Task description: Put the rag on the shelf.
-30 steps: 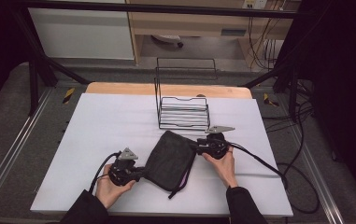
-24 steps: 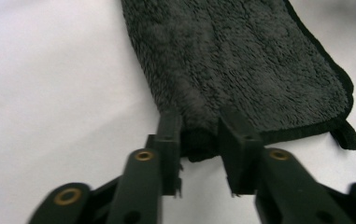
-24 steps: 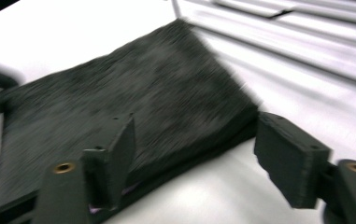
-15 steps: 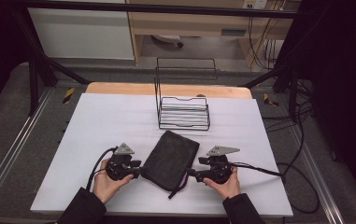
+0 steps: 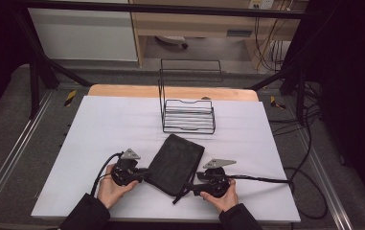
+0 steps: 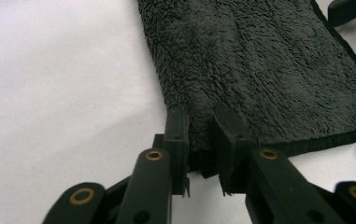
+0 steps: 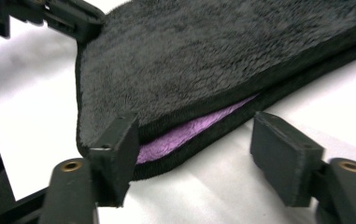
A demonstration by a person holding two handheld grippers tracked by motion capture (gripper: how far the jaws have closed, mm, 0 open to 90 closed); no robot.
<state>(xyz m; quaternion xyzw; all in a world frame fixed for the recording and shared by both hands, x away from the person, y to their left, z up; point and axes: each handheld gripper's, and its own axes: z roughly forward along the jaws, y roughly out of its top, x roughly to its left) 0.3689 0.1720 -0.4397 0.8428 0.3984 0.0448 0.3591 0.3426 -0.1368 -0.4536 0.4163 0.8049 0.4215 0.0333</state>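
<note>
A dark fleece cloth [image 5: 175,163] lies folded flat on the white table [image 5: 98,129], showing a purple inner side [image 7: 194,130] at its open edge. My left gripper [image 5: 144,175] is at the cloth's left corner; its jaws have just been closing and now pinch that corner [image 6: 201,123]. My right gripper [image 5: 192,184] is at the cloth's near right corner. Its jaws have just been closing too, but stand open astride the edge [image 7: 199,149], one pad against the cloth [image 7: 189,60] and the other apart from it.
A black wire rack [image 5: 188,115] stands just beyond the cloth, in front of a wooden strip [image 5: 122,91] at the table's far edge. Cables [image 5: 304,182] trail off the right side. White table lies bare to the left and right of the rack.
My right gripper has come from the cloth's right side toward the near edge, to the cloth's near corner. My left hand has stayed at the left corner.
</note>
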